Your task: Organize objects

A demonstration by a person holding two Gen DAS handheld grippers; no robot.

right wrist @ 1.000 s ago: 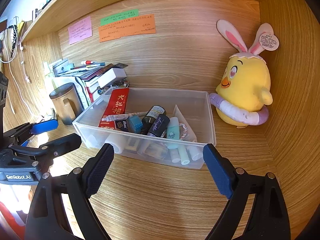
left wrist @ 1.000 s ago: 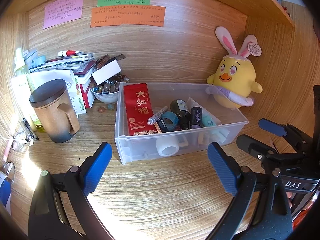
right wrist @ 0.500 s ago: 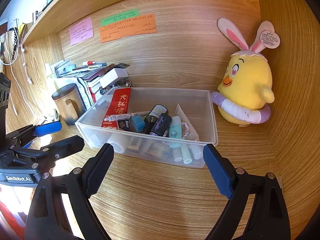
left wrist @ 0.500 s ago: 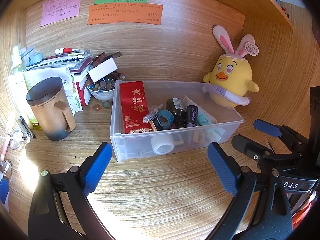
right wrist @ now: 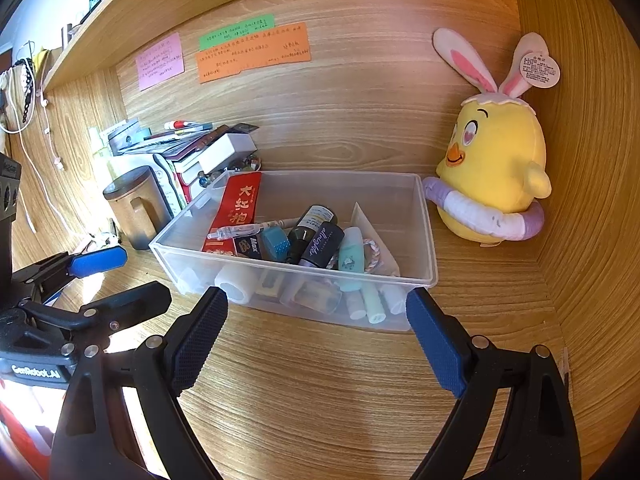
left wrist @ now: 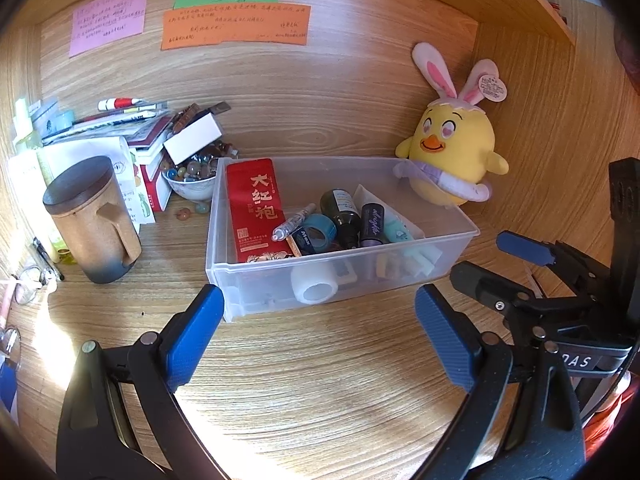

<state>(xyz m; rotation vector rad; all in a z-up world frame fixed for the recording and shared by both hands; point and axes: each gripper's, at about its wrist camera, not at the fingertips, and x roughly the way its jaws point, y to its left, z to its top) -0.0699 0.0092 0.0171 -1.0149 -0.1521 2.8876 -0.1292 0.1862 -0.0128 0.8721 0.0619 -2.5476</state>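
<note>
Where the wooden desk (left wrist: pixel 320 380) meets the back wall, a clear plastic bin (left wrist: pixel 248 280) is seen, flanked by a lidded mug (left wrist: pixel 92 220) and a yellow plush chick (right wrist: pixel 496 176). Small bottles, tape and a red packet (left wrist: pixel 254 210) are jumbled inside. Left gripper (left wrist: pixel 320 336) and right gripper (right wrist: pixel 316 340) are held wide apart, empty, short of the bin. A bowl of marbles (left wrist: pixel 192 178) is plainly seen only from the left wrist.

Handwriting on sticky notes (left wrist: pixel 234 20) illegible
</note>
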